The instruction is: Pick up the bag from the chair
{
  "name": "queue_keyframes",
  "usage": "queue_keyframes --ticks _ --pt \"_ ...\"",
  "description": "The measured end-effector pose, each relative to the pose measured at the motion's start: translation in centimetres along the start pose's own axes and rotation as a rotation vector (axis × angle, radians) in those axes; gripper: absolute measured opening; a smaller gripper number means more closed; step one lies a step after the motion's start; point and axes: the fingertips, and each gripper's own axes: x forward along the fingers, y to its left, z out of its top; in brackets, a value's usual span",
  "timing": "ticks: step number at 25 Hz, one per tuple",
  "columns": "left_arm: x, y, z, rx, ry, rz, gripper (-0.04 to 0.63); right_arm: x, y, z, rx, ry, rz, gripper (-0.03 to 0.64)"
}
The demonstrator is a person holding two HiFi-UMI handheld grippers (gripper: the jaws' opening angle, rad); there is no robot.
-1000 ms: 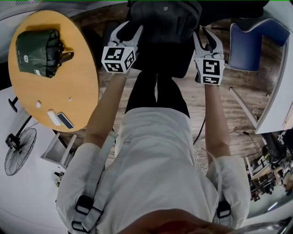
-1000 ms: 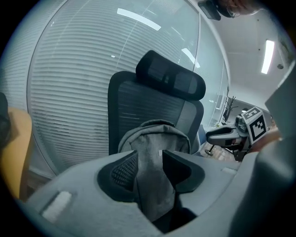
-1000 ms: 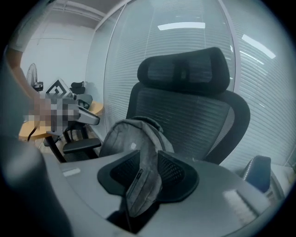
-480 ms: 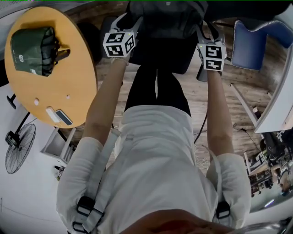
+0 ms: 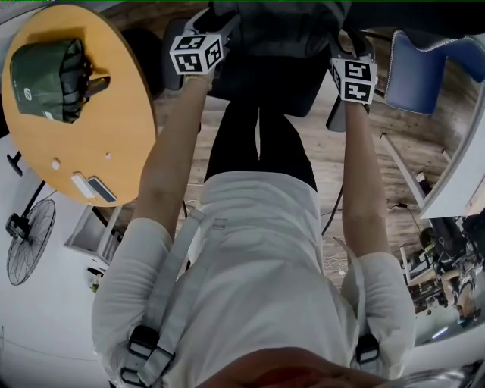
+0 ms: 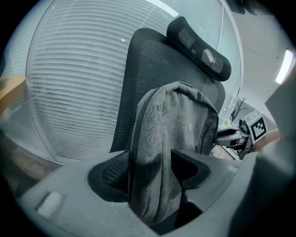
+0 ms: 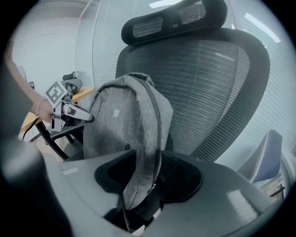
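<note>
A grey backpack stands upright against the mesh back of a black office chair. In the head view the backpack sits at the top edge, above the chair's seat. My left gripper is shut on a fold of the bag's left side; the grey cloth fills the space between its jaws. My right gripper is shut on the bag's right edge, which hangs down between its jaws. From the head view, the left gripper and right gripper flank the bag.
A round wooden table at the left carries a dark green bag and small items. A blue chair and a white desk stand at the right. A floor fan is lower left. A glass wall with blinds stands behind the chair.
Both grippers have moved further forward, towards the top of the head view, closing in on the two sides of the bag. The table has drifted up and left in the view.
</note>
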Motion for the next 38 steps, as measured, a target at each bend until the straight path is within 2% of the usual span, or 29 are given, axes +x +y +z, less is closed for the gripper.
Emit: queue_keyframes --ticks 7,13,17,20,38 --pt "1.2 0.4 -0.2 0.022 0.001 -0.003 0.280 1.8 0.4 -0.5 0.012 0.015 0.003 0.169" --pt "1.4 0.1 0.2 0.052 0.005 -0.006 0.193 2.1 -0.5 -0.4 0.039 0.009 -0.034 0.096" --pt "0.8 -0.5 0.0 0.055 0.019 -0.028 0.120 1.8 -0.1 -0.2 0.061 0.014 -0.027 0.071" --pt "0.3 -0.8 -0.3 0.054 0.029 -0.041 0.091 1.5 0.2 -0.4 0.058 0.020 -0.031 0.061" --pt "-3.4 -3.7 0.5 0.062 0.022 -0.075 0.074 -3.3 1.2 -0.3 0.069 0.007 -0.032 0.051"
